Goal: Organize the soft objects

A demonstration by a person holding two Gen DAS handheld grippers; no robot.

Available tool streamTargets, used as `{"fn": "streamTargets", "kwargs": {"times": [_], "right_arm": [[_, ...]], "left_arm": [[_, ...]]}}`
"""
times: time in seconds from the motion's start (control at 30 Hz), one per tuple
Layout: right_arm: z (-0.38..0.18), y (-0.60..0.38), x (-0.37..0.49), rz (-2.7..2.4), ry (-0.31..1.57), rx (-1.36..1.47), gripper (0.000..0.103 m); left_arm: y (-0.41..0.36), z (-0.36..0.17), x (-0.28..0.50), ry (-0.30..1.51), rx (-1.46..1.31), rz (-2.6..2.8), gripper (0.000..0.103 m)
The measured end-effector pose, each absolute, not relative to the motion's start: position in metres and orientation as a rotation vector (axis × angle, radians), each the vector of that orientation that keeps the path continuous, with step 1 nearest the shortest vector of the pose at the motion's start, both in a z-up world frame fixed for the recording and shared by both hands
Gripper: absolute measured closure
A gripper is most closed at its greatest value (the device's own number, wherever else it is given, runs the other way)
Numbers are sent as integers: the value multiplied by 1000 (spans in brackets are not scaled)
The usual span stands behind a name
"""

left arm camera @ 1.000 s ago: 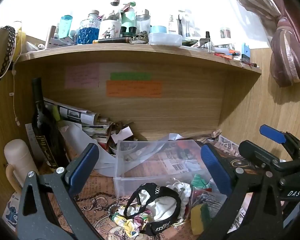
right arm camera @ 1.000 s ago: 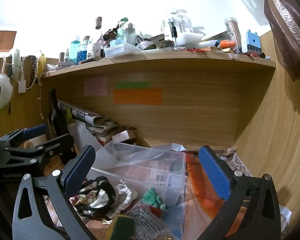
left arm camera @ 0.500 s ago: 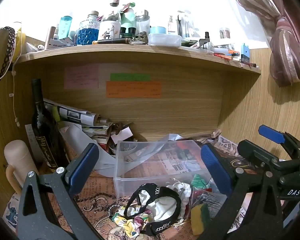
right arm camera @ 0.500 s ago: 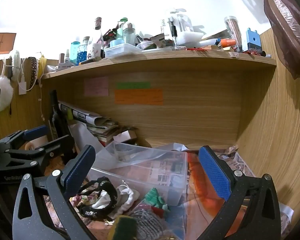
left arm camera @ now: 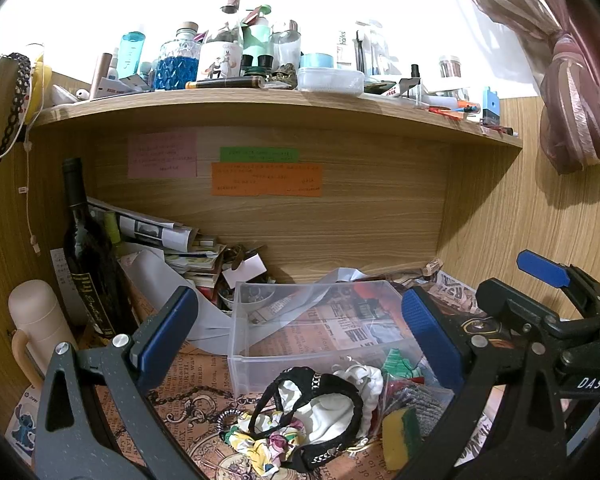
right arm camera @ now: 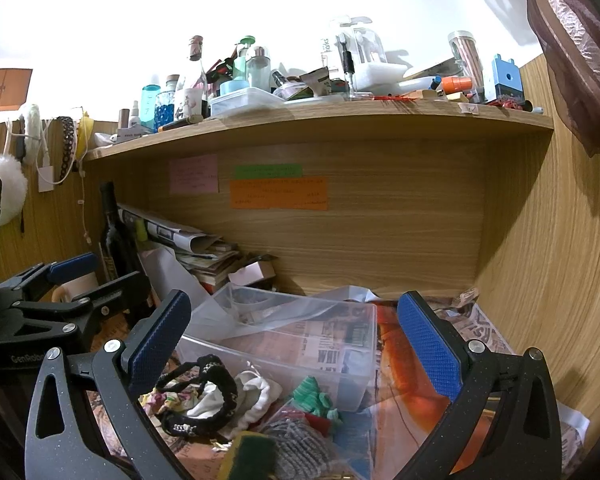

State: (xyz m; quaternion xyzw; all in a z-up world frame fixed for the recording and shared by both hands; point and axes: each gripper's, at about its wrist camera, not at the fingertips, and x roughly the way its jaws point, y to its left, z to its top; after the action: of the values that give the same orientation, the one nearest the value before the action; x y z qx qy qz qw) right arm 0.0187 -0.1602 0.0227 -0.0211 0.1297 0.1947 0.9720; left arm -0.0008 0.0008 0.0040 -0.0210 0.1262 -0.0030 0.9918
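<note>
Both grippers, left and right, hung wide apart, empty; one clear box, with one black headband and one sponge before it.

We count 1 clear bin, 1 sponge, 1 wine bottle, 3 sticky notes, 2 grippers

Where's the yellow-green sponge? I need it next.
In the left wrist view, the sponge lies low right on the desk, beside the black headband.
</note>
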Motion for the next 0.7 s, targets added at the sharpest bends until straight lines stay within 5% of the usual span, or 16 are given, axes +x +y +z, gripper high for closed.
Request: {"fn": "streamTargets", "kwargs": {"times": [0.7], "right_arm": [[24,-157,16,404,260,-37,0]], "left_arm": [[1,4,-1,252,-41,-7,0]]}}
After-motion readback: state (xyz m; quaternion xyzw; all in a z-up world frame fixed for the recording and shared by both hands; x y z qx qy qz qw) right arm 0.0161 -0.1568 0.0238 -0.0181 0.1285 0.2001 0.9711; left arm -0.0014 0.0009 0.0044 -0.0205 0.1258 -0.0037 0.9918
